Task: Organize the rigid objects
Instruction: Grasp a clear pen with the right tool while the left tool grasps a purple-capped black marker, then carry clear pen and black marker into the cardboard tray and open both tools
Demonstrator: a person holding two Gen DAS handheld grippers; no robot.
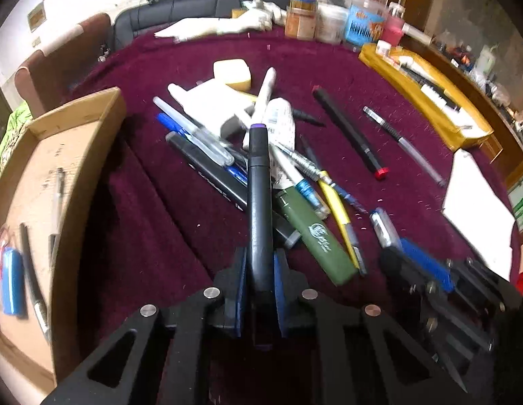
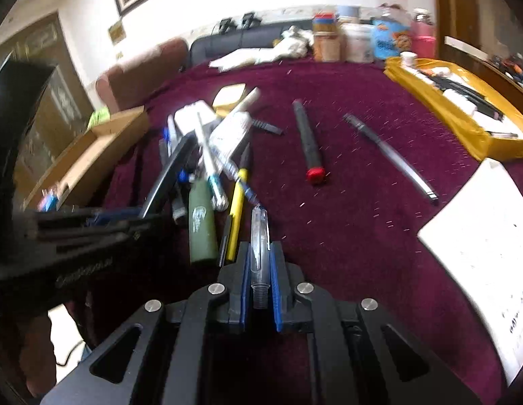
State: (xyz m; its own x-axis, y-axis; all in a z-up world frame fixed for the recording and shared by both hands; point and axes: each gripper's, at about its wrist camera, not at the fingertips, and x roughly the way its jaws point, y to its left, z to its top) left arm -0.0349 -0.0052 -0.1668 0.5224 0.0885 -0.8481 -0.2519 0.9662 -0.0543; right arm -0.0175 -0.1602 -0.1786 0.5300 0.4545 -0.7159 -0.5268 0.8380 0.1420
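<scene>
My left gripper (image 1: 259, 270) is shut on a black marker with a purple end (image 1: 259, 182), which points up and away over a pile of pens and markers (image 1: 207, 148) on the maroon cloth. My right gripper (image 2: 259, 251) is shut on a clear pen (image 2: 259, 233), just right of the pile (image 2: 207, 155). The right wrist view shows the left gripper (image 2: 103, 222) at the left with the black marker (image 2: 167, 175) slanting up from it. In the left wrist view the right gripper (image 1: 427, 266) sits at the lower right with the clear pen (image 1: 383, 226).
A cardboard box (image 1: 35, 175) with a few pens and a blue item stands left of the pile. A yellow tray (image 1: 427, 101) of pens lies at the right. A red-capped black marker (image 1: 349, 131) and a grey pen (image 1: 406, 145) lie apart. White paper (image 1: 477, 209) and jars (image 1: 329, 17) border the cloth.
</scene>
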